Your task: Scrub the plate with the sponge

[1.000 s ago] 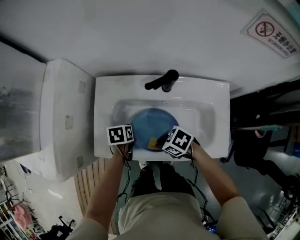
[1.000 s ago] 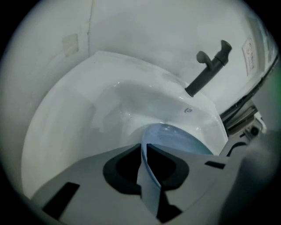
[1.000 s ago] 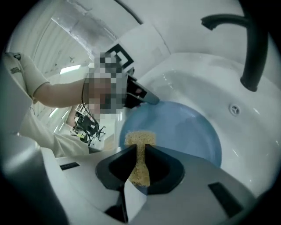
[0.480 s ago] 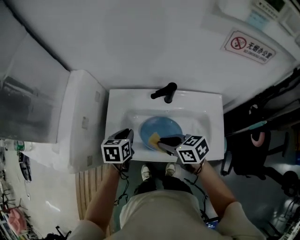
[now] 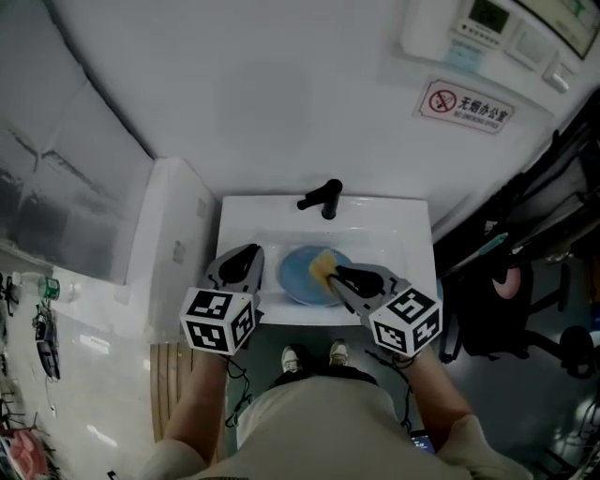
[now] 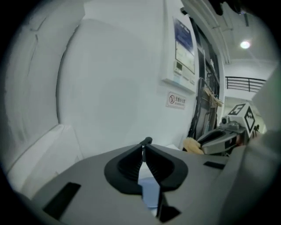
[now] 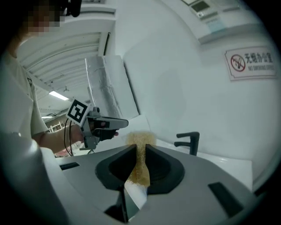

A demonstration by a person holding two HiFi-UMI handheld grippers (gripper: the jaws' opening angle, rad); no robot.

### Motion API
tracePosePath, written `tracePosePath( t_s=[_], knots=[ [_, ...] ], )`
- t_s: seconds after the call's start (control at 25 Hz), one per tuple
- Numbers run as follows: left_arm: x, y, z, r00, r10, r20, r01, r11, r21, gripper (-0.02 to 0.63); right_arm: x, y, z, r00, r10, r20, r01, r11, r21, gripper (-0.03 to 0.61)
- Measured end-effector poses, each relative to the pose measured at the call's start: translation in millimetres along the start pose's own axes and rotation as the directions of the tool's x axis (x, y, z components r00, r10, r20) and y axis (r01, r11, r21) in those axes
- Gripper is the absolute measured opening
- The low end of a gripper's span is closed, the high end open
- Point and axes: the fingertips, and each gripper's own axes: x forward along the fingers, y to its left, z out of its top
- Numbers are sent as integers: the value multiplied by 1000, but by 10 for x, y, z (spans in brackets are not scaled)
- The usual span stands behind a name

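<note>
Left fingers (image 6: pixel 127 165): drawn together with their tips meeting, having just been closing. Nothing lies between them.
Left gripper (image 5: pixel 246 255): empty. In the head view it stands over the near left part of the sink, just left of the plate and apart from it.
Right fingers (image 7: pixel 118 169): clamped on the sponge, which stands out beyond their tips.
Right gripper (image 5: pixel 335 273): points toward the far left from the near right of the sink. In the head view its tips lie over the plate.
Sponge (image 5: pixel 322 265): yellow and coarse. It is held by the right gripper and seen over the far right part of the plate. Whether it touches the plate cannot be told.
Plate (image 5: pixel 298 278): blue and round. It lies in the basin of the sink, between the two grippers.
Marker cubes: one sits on the near end of each gripper, left (image 5: pixel 217 321) and right (image 5: pixel 405 322).
Sink (image 5: pixel 417 234): white and rectangular, set against the far wall.
Faucet (image 5: pixel 322 200): black, at the middle of the far rim, with its spout reaching left.
White fixture (image 5: pixel 173 246): box-shaped, just left of the sink.
Sign (image 5: pixel 466 105): a no-smoking sign on the wall, far right of the faucet.
Wall panel (image 5: pixel 487 23): pale, with a small display, beyond the sign.
Person: both forearms reach in from the near edge, and shoes (image 5: pixel 292 357) show on the floor below the sink's near rim.
</note>
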Motion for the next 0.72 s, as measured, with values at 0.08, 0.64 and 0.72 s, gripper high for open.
tracePosePath(
  t_s=[0.08,0.64,0.72],
  knots=[
    [-96,-109,223,998,-3,59,0,999,51,19,-153,62,234,997,-25,69,27,999,-22,71],
    [-903,-650,1331,942,-69,329,-10,972,233,6,-1225,473,1491,858,-165,487,249,962,-112,74],
    [-1005,-701,1409,933,-76,352,-17,967,252,6,-1327,560,1567,841,-157,518,247,963,-109,74]
  ],
)
